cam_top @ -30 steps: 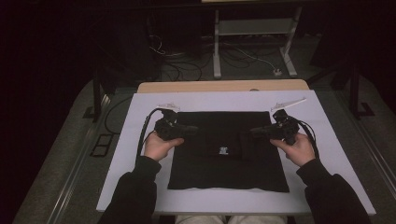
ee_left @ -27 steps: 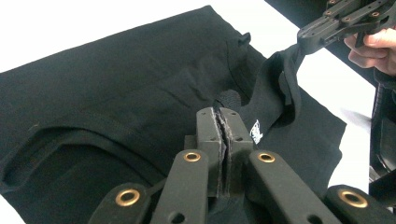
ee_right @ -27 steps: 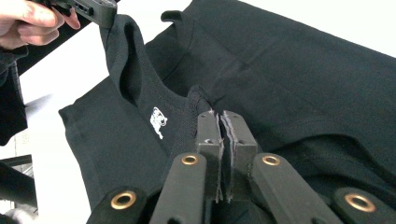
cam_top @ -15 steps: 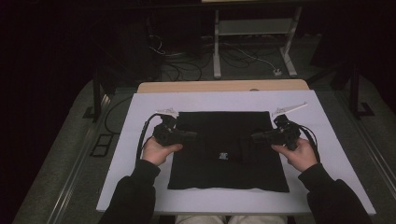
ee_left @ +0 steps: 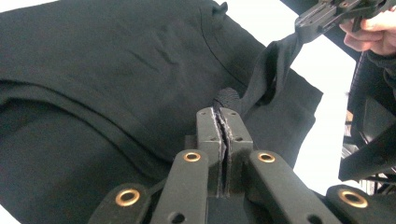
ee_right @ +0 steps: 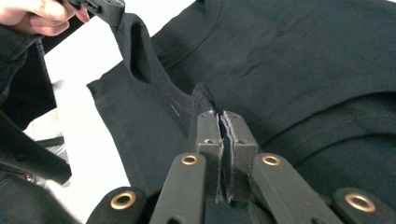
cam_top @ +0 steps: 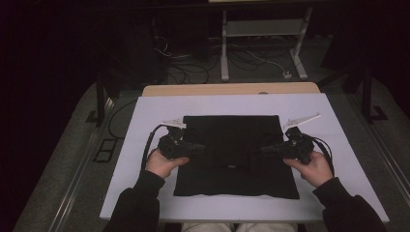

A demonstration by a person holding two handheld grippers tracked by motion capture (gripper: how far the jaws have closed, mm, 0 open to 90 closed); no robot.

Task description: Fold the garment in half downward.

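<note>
On the white surface (cam_top: 145, 130) a black garment (cam_top: 232, 135) lies folded flat in the middle, near edge toward the person; dim high view hides its seams and folds. Left gripper (cam_top: 197, 147) has its jaws clamped on a raised pinch of cloth at the left edge, right gripper (cam_top: 267, 149) likewise on the right. Both pinches vanish between the pads.

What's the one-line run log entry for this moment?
left tongs: shut on black garment | right tongs: shut on black garment | garment: pinched edges lifted, rest flat on white table
</note>
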